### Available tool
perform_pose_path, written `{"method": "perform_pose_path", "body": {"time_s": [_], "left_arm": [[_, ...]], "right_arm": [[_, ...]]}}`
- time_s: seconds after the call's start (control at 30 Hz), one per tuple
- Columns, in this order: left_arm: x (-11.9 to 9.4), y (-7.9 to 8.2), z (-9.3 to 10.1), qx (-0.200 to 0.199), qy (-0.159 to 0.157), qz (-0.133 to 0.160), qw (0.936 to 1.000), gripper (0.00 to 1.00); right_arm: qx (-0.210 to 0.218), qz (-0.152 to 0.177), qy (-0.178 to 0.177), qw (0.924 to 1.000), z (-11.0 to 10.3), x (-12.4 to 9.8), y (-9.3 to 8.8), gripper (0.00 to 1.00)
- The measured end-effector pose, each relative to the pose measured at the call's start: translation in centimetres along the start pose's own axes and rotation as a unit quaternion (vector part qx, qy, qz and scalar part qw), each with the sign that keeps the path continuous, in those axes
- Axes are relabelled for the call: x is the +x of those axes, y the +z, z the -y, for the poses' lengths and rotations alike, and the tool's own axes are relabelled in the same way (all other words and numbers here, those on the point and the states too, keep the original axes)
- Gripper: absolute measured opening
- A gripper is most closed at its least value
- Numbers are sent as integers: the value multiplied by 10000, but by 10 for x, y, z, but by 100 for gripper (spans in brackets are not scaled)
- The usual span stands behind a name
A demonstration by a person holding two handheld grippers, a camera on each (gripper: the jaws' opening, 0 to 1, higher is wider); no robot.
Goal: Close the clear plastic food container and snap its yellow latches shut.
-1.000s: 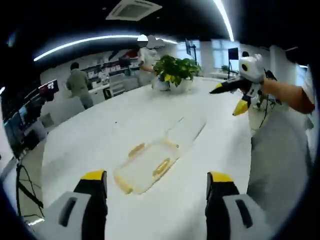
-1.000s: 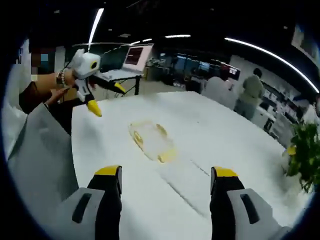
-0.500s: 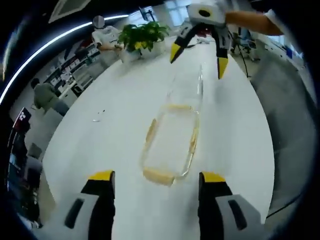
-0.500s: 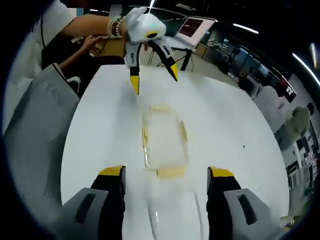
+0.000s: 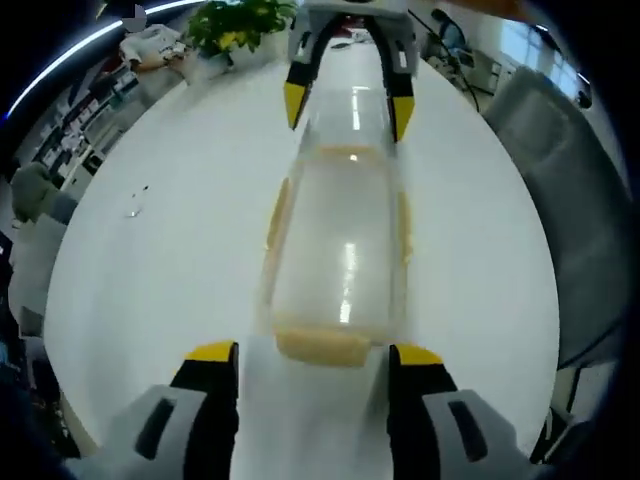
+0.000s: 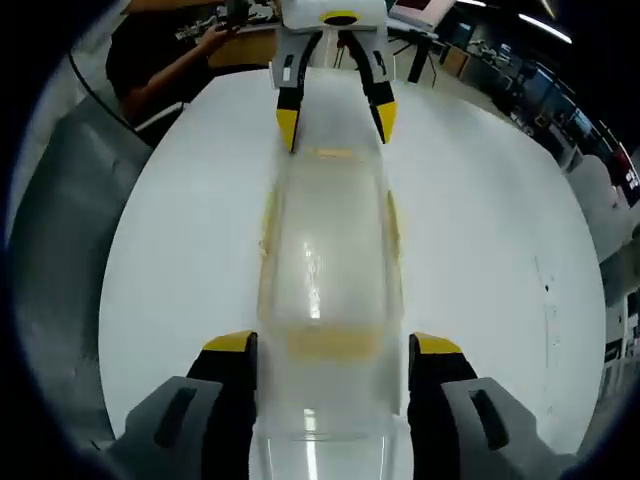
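White tabletop [image 5: 150, 240] — clear plastic food container [image 5: 340, 250] lying mid-surface, well clear of every edge. Left hand-held gripper [image 5: 312, 352] and right hand-held gripper [image 6: 330, 345], jaws wide, each straddling one end. Yellow latches [image 5: 320, 345] — apparently unsnapped; closing remains.

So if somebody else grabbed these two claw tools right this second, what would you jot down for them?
Left gripper: open, jaws either side of one end of the clear container on the white table.
Right gripper: open, at the opposite end, where the lid lies.
Done: both grippers lined up at the container's ends.
Left: close the lid, then snap down the yellow latches; none looks fastened yet.
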State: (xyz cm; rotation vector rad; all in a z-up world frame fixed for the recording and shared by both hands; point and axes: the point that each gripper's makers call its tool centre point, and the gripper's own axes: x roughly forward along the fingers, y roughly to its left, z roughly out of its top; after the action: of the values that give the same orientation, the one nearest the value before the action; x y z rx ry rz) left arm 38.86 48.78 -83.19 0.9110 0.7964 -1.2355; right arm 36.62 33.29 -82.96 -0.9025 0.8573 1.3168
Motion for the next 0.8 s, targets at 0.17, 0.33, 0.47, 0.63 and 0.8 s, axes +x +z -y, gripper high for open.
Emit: {"method": "perform_pose_path", "body": {"time_s": [0.17,0.33,0.47,0.63,0.8], "left_arm": [[6,-1,2,31,-196,-13,9998,54],[9,-4,6,-38,-371,23,9993,50],[9,-4,13,-13,-610,4,9981,43],[8,-5,12,-66,-584,-39,9983,41],[8,-7,16,-119,-597,-137,9981,35]], "right_arm": [[49,-307,217,9993,-1,13,-11,55],[116,-323,284,9990,1,17,-11,50],[77,-338,279,9990,4,17,-11,46],[43,-376,273,9989,5,16,-11,39],[-53,-385,301,9988,1,16,-11,38]]}}
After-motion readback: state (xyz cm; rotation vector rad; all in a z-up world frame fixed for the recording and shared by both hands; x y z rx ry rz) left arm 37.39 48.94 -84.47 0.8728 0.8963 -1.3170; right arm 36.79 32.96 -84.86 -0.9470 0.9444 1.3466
